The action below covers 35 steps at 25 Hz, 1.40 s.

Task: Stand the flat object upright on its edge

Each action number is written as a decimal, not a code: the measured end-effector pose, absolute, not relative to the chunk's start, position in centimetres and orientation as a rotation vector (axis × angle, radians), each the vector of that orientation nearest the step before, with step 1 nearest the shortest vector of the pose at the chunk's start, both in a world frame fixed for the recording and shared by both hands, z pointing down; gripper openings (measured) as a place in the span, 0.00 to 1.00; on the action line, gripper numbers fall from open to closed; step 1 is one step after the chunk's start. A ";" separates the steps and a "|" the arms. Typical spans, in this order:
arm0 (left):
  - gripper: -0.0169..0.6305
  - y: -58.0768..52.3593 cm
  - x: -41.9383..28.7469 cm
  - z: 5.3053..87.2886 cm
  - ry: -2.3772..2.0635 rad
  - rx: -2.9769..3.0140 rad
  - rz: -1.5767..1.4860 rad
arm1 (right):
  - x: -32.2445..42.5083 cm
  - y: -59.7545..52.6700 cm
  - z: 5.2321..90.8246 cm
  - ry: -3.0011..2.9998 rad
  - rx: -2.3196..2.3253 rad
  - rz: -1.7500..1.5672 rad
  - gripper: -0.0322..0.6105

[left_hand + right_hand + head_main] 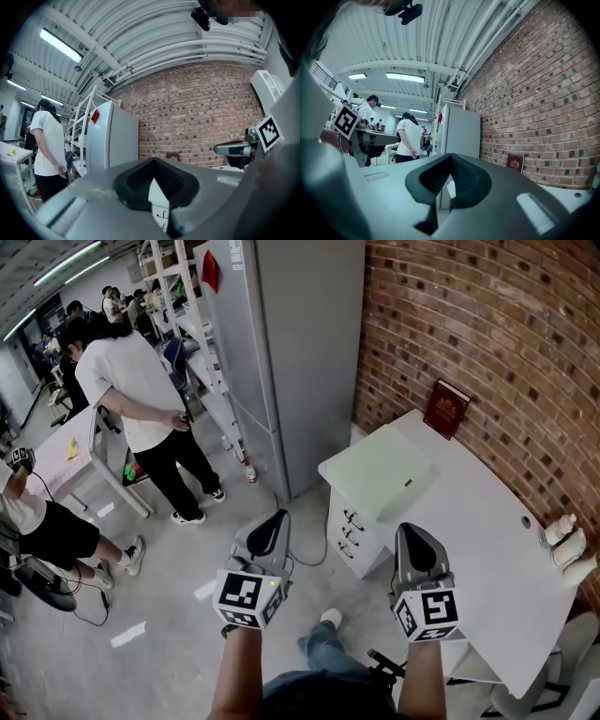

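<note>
Broadly, took in a brick wall (pixel 469 324) down the right of the head view, cut off at the top by the frame. Found a tall grey refrigerator (pixel 300 352) beside it, likewise cropped above, and partly hiding a white shelving rack (pixel 178 296) behind.

Saw a white table (pixel 487 549) against the wall, near corner lost below the frame. Noted a white drawer unit (pixel 352 531) at its left end, under a pale top. Made out a person in a white T-shirt (pixel 131 381) standing well off to the left, back turned, and only part of a seated person (pixel 28 521) at the left edge.

Held the left gripper (pixel 277 519) over the floor and the right gripper (pixel 411 532) at the table's near edge, both level. Read both pairs of jaws as pressed together with nothing between them, in the left gripper view (pixel 153 161) and the right gripper view (pixel 450 157) alike.

Spotted the dark red booklet (pixel 446 409) at the table's far corner, upright on its edge and leaning on the bricks, well apart from both grippers. Showed a gold emblem on its cover (pixel 515 163); too small for detail from the left (pixel 173 156).

Could not identify some white items (pixel 562 540) at the table's right edge, cut off by the frame.
</note>
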<state>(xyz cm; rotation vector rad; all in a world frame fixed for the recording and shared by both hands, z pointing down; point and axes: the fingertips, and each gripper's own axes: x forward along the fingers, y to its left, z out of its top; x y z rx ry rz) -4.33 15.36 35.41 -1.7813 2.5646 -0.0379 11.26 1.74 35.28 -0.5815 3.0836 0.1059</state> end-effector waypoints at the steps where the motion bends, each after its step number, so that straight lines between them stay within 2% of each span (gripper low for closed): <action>1: 0.02 14.4 -5.2 35.5 2.564 -1.790 -0.043 | 10.5 0.8 35.4 3.089 -0.590 0.112 0.05; 12: 0.02 0.6 -14.4 35.8 2.498 -1.940 -0.058 | 4.0 -11.3 36.8 3.084 -0.798 0.037 0.05; 35: 0.02 -15.7 -20.7 38.4 2.280 -2.278 -0.081 | 2.4 -22.6 39.4 3.004 -1.278 -0.025 0.05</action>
